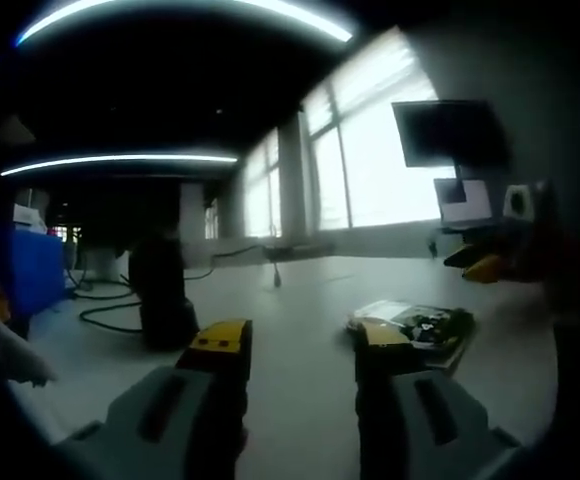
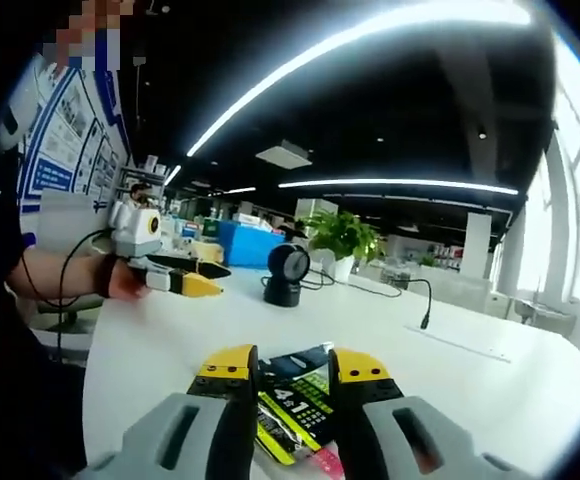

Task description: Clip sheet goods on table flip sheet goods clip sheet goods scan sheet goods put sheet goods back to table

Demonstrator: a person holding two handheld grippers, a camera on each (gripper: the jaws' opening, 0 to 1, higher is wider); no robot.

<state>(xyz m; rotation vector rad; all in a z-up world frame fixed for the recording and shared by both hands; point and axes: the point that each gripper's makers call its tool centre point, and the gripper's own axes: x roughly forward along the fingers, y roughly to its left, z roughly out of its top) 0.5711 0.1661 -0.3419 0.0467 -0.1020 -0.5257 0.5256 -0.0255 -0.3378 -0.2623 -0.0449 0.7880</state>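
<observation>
The sheet goods [image 2: 300, 400] — a flat, bright packet — lie on the white table [image 2: 450, 370]. The right gripper [image 2: 292, 366] has its 2 jaws apart over the packet, hiding its edges. The left gripper [image 1: 300, 340] is spread too, holding nothing — the packet [image 1: 420, 328] looks dim there.

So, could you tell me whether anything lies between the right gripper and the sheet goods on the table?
Nothing visible does. The right gripper has its yellow-tipped jaws open right above the flat, dark printed sheet goods lying on the white table; the round black scanner stands well beyond.
</observation>
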